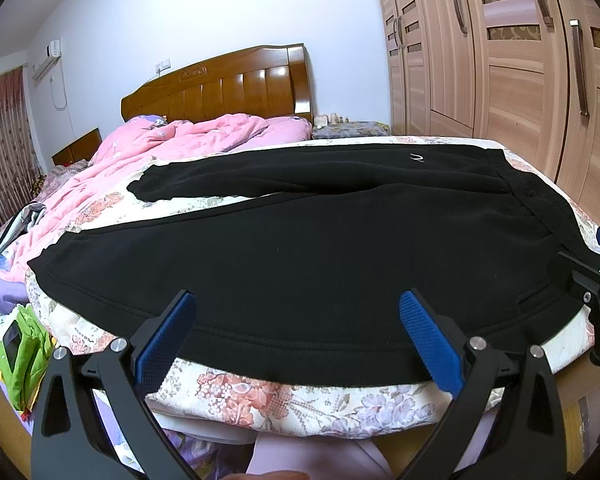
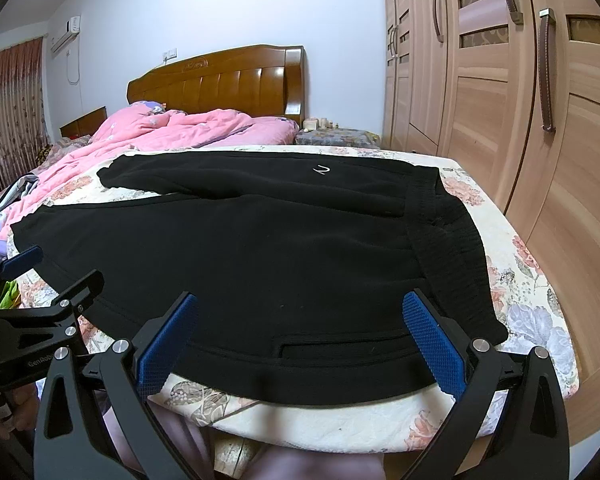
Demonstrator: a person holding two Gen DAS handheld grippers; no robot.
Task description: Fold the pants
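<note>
Black pants (image 1: pixel 300 248) (image 2: pixel 260 248) lie flat on a floral bed cover (image 1: pixel 280 396). Their ribbed waistband (image 2: pixel 452 248) is at the right and the two legs run off to the left, the far leg slightly apart. A small white logo (image 2: pixel 322 170) shows on the far side. My left gripper (image 1: pixel 296 296) is open, its blue pads either side of the near leg's edge, nothing held. Over the near edge by the hip pocket slit (image 2: pixel 332 344), my right gripper (image 2: pixel 300 296) is open too. Each gripper shows in the other's view: the left gripper (image 2: pixel 58 270), the right gripper (image 1: pixel 592 252).
A rumpled pink quilt (image 1: pixel 160 148) lies at the head of the bed under a wooden headboard (image 1: pixel 220 88). Wooden wardrobe doors (image 1: pixel 500 60) stand close along the right. A green item (image 1: pixel 24 344) and clothes lie at the left. A person's legs show below the bed edge.
</note>
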